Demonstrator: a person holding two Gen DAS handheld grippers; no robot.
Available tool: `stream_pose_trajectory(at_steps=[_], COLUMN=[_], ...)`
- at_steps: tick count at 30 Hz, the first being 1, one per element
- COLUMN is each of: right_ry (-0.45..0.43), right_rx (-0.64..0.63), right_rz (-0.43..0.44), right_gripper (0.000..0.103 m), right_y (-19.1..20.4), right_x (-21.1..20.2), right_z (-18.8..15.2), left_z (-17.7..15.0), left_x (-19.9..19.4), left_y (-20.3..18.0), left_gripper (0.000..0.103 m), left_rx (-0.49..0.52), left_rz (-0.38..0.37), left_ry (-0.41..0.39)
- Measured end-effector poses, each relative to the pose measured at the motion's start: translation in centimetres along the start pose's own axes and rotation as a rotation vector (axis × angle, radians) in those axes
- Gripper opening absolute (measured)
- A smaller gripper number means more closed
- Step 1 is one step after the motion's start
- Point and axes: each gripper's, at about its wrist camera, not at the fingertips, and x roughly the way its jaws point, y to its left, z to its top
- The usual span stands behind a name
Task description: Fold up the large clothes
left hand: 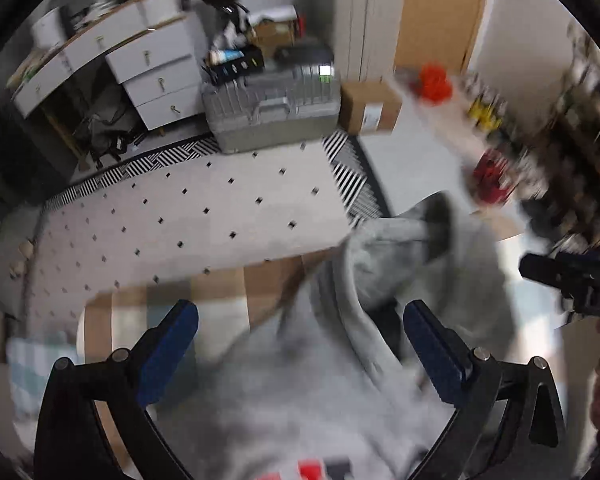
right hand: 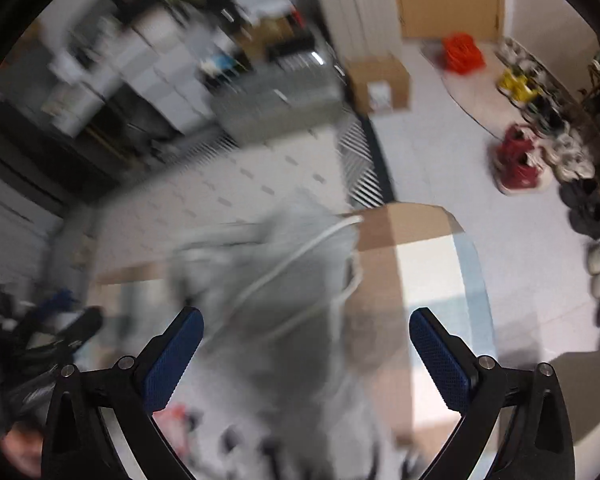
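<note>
A grey hooded sweatshirt (left hand: 308,376) lies bunched on a table with wood and pale blue blocks (left hand: 220,292). Its hood (left hand: 412,240) points away from me. My left gripper (left hand: 300,312) is open, blue pads wide apart, hovering over the sweatshirt with nothing held. In the right wrist view the same sweatshirt (right hand: 284,312) shows blurred, with white drawstrings (right hand: 300,260) across it. My right gripper (right hand: 306,320) is open above it and holds nothing. The right gripper's black body shows at the right edge of the left wrist view (left hand: 572,280).
Beyond the table lies a white rug with black diamonds (left hand: 204,208). A grey suitcase (left hand: 272,108), a cardboard box (left hand: 372,108) and white drawers (left hand: 156,76) stand behind it. Shoes line the floor at the right (right hand: 520,160). The table's far right corner (right hand: 440,220) is bare.
</note>
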Motion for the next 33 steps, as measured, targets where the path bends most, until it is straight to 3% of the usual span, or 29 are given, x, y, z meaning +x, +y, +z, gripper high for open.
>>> stream_pose_trajectory(at_steps=[4,10,11,13,14,15,16,17,18,20,25,33], right_ry=[0.038,0.173,0.198,0.202,0.197,0.186,0.178,0.163,0.157,0.113,-0.079,-0.473], right_rx=[0.026,-0.037,-0.039,-0.06,-0.076,-0.085,-0.097,-0.106,-0.112,-0.113,-0.143,-0.154], right_rz=[-0.046,-0.199,-0.216,-0.195,-0.187,-0.182,-0.18,-0.179,-0.167,-0.155,-0.131,-0.071], right_gripper=[0.103,0.102,0.1,0.081,0.071,0.039,0.026,0.025,0.02,0.019,0.018,0.018], right_y=[0.2,1.2,1.0,1.0,1.2,1.3,1.4,1.6,1.8,2.0,3.0,4.4], right_x=[5.1,10.3,10.7,10.9,10.8,10.6,10.4,10.2,10.1,9.9,6.1,-5.3], right_z=[3.5,5.8,6.0,6.3,6.4,6.5,6.6,6.4,6.4,6.6,5.7,0.9], left_z=[1.6,2.2,2.3,2.4,2.4,2.4,2.4,2.4,2.5,2.6,2.5,-0.8], left_x=[4.2,6.6,6.7,6.7,6.3,6.0,5.9,5.8,5.6,5.1,1.2,-5.1], left_y=[-1.9,-3.1,-2.9,-2.4,-2.5,-2.5,-2.5,-2.7,-2.7,-2.6,-0.4,3.4], left_gripper=[0.1,0.1,0.1,0.098,0.082,0.065,0.025,0.004,0.004,0.003,0.003,0.003], left_rx=[0.132,0.275,0.281,0.302,0.31,0.319,0.317,0.304,0.289,0.258,0.156,-0.03], left_rz=[0.066,0.044,0.053,0.023,0.012,-0.012,-0.054,-0.08,-0.073,-0.094,-0.097,-0.039], left_ry=[0.039,0.105,0.104,0.092,0.07,0.057,0.07,0.079,0.069,0.055,-0.079,-0.259])
